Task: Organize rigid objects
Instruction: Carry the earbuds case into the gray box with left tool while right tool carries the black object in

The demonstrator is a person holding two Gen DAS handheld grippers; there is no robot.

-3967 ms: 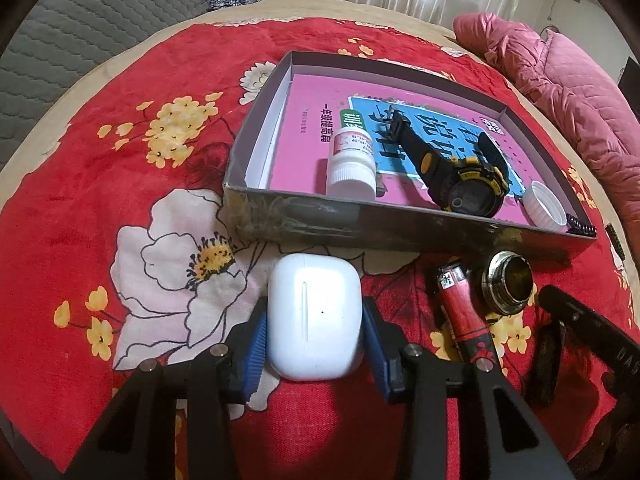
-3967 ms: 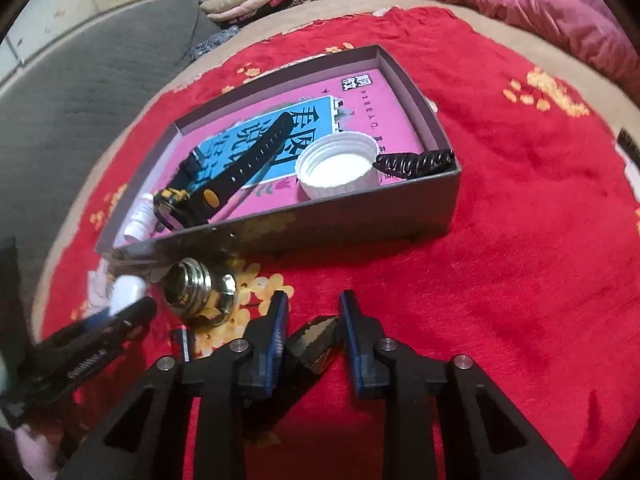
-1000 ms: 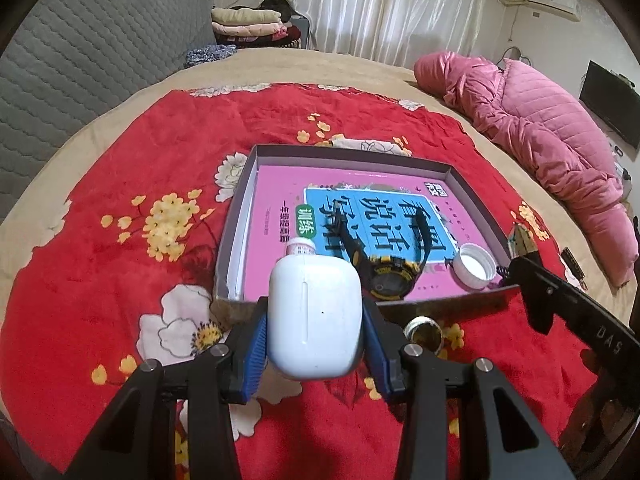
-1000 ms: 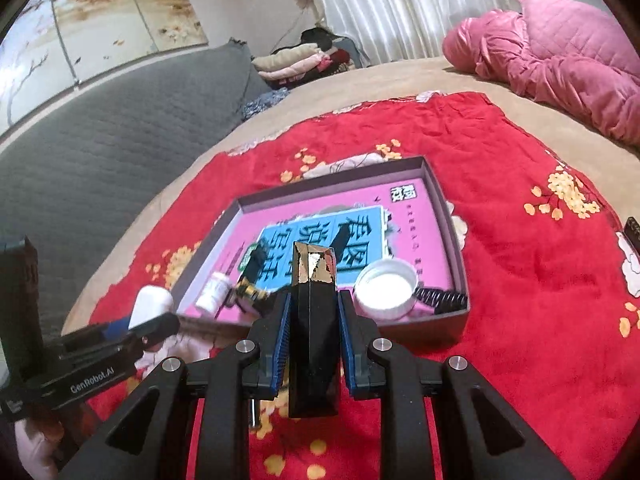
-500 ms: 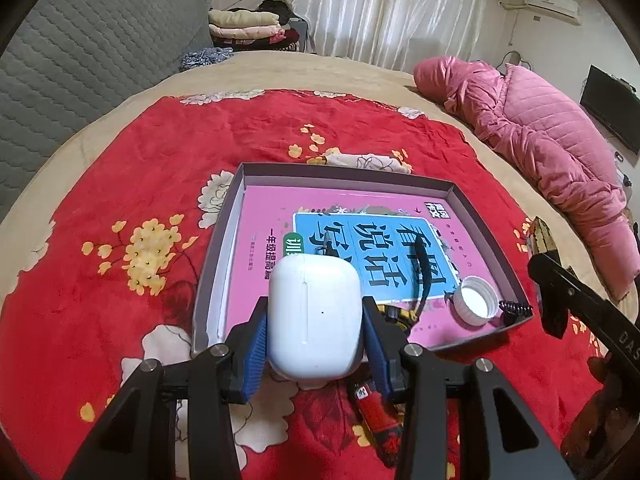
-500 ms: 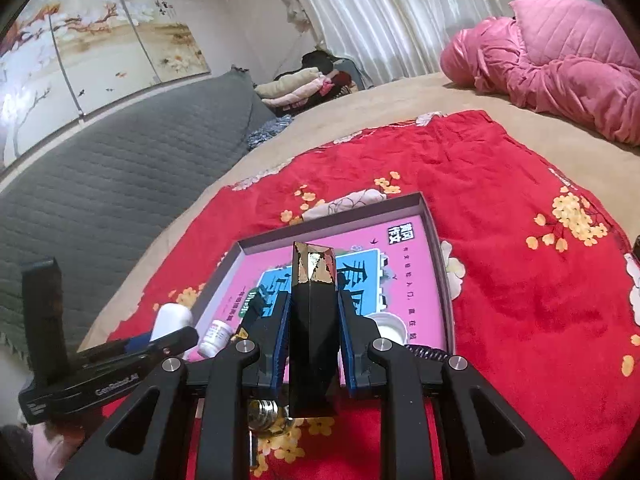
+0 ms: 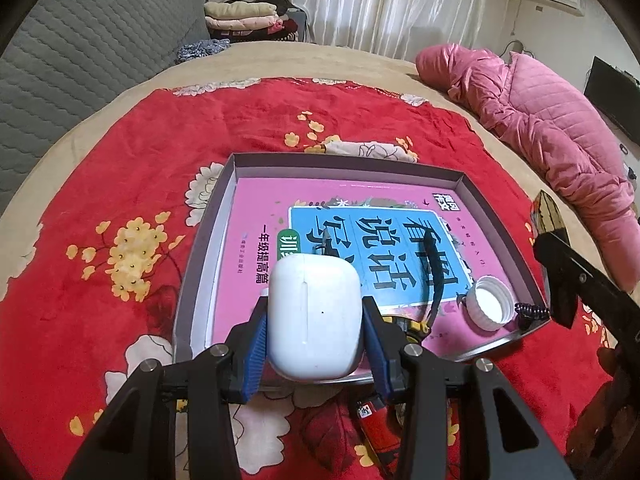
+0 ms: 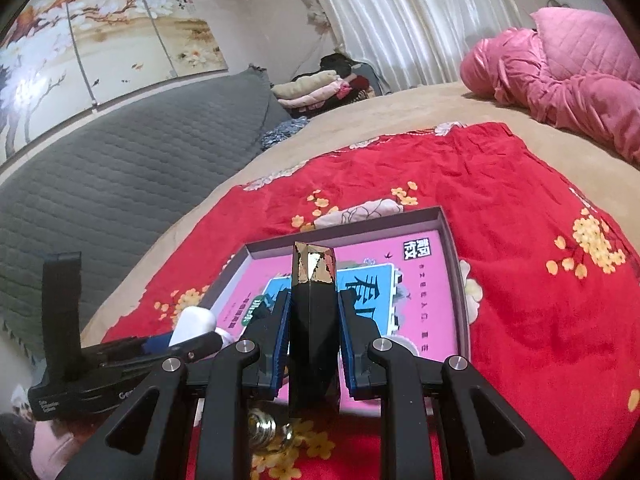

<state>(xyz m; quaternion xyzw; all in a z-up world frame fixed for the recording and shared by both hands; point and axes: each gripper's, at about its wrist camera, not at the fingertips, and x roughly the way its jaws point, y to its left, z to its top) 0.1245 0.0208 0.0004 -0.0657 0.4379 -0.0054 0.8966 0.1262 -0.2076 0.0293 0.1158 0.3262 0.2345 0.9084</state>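
Observation:
My left gripper (image 7: 315,322) is shut on a white earbud case (image 7: 314,322) and holds it in the air above the near edge of the grey box (image 7: 208,232). My right gripper (image 8: 313,334) is shut on a black faceted tube with a gold tip (image 8: 313,320), held upright above the box's (image 8: 454,264) near side. The tube also shows at the right of the left wrist view (image 7: 550,228). In the box lie a pink book (image 7: 256,208), a black and yellow watch (image 7: 434,272), a white cap (image 7: 490,306) and a black coiled clip (image 7: 530,310).
A red lighter (image 7: 374,426) and a shiny metal ring (image 8: 266,434) lie on the red flowered cloth (image 7: 120,168) in front of the box. A pink quilted jacket (image 7: 552,128) lies at the right. A grey padded headboard (image 7: 80,52) stands at the left.
Both grippers have risen from the cloth with their objects and moved forward over the box's near edge. The white bottle in the box is now hidden behind the earbud case.

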